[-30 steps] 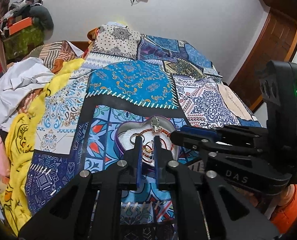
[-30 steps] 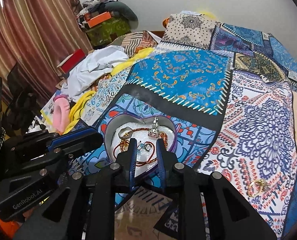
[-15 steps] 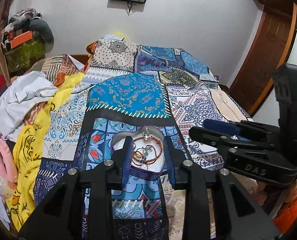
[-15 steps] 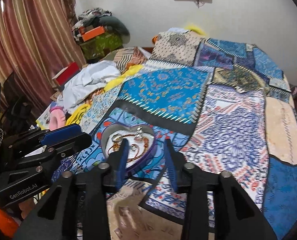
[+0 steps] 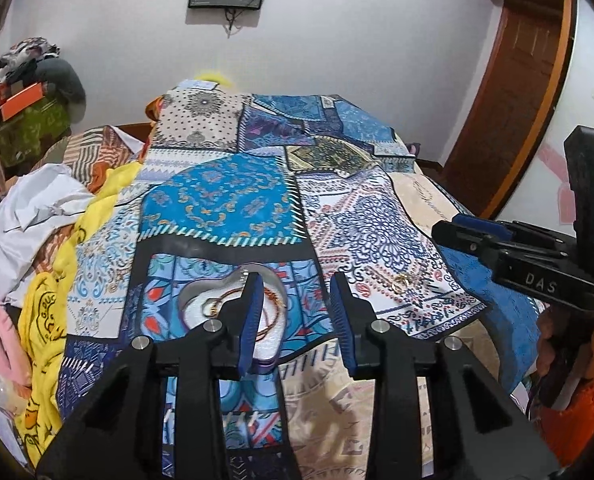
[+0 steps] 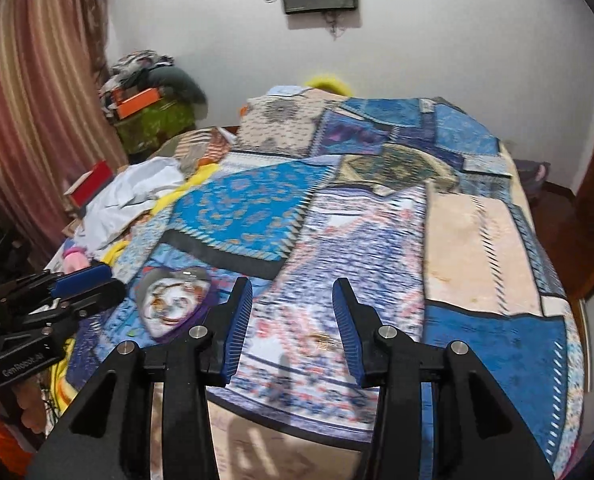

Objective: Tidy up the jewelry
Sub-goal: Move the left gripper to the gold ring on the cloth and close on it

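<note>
Jewelry is what I'm sorting, and most of it looks gathered: the heart-shaped tin [image 5: 233, 316] on the bed [image 5: 225, 200] holds a tangle of gold and reddish chains [image 5: 271, 312], with what may be a ring among them, though I can't pick out single pieces. One gold ring [image 5: 401, 280] lies loose on the patterned bedspread, well apart from the tin and off to its right; in my right view the same ring [image 6: 321, 342] shows blurred, low between my two fingers. So I judge one piece left to bring in, as far as I can see. My left tongs [image 5: 295, 320] are spread wide and carry nothing, held over the tin's near edge. My right tongs [image 6: 293, 324] are also spread and carry nothing, aimed toward the ring. I see no lid for the tin.
</note>
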A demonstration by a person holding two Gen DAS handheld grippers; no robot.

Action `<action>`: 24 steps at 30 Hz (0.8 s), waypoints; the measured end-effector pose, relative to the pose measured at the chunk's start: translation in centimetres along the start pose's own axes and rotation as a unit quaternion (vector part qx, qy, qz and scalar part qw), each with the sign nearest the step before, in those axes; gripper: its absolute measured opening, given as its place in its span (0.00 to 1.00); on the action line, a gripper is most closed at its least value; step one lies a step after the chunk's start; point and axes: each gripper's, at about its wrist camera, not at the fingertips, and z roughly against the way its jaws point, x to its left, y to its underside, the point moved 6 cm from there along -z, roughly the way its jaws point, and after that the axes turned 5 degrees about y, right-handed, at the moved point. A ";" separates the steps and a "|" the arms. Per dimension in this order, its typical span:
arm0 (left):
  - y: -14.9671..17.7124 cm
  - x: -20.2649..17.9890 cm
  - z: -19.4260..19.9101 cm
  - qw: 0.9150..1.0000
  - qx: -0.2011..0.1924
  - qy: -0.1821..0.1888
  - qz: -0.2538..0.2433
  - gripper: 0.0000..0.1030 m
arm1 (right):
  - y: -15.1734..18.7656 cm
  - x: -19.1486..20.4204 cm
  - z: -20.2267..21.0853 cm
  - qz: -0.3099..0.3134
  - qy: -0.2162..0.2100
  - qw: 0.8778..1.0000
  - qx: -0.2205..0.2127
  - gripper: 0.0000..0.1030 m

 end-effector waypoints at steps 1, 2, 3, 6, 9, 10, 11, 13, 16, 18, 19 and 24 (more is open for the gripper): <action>0.0 -0.3 -0.3 1.000 0.003 0.003 -0.003 0.33 | 0.2 -0.5 0.0 -0.003 0.006 1.000 0.002 0.37; 0.0 -0.5 -0.5 1.000 0.004 0.004 -0.005 0.33 | 0.4 -0.9 0.1 -0.005 0.010 1.000 0.003 0.37; 0.1 -0.7 -0.7 1.000 0.006 0.006 -0.007 0.33 | 0.6 -1.5 0.0 -0.008 0.015 1.000 0.007 0.37; 0.2 -1.3 -1.5 1.000 0.014 0.013 -0.012 0.33 | 1.4 -2.8 -0.4 -0.015 0.023 0.999 0.020 0.37; 0.5 -2.0 -2.4 0.999 0.024 0.020 -0.015 0.33 | 2.4 -3.5 -0.7 -0.014 0.029 0.999 0.032 0.37; 0.6 -2.2 -2.7 0.999 0.027 0.023 -0.015 0.33 | 2.7 -3.7 -0.9 -0.012 0.030 0.999 0.036 0.37; 0.7 -2.4 -3.1 0.999 0.031 0.025 -0.016 0.33 | 3.1 -3.9 -1.0 -0.010 0.032 0.998 0.043 0.37; 1.0 -2.8 -3.7 0.999 0.039 0.030 -0.017 0.33 | 3.6 -4.3 -1.4 -0.008 0.033 0.998 0.052 0.37; 1.5 -3.5 -4.8 0.998 0.054 0.038 -0.022 0.33 | 4.3 -4.6 -1.9 -0.004 0.033 0.997 0.063 0.37; 1.8 -4.1 -5.5 0.997 0.062 0.043 -0.028 0.33 | 4.6 -4.8 -2.2 -0.003 0.033 0.997 0.068 0.37; 1.9 -4.3 -5.8 0.996 0.065 0.045 -0.031 0.33 | 4.7 -4.8 -2.4 -0.004 0.031 0.997 0.071 0.37; 2.2 -5.0 -6.7 0.996 0.073 0.051 -0.031 0.33 | 4.9 -4.5 -3.2 0.007 0.020 0.997 0.078 0.37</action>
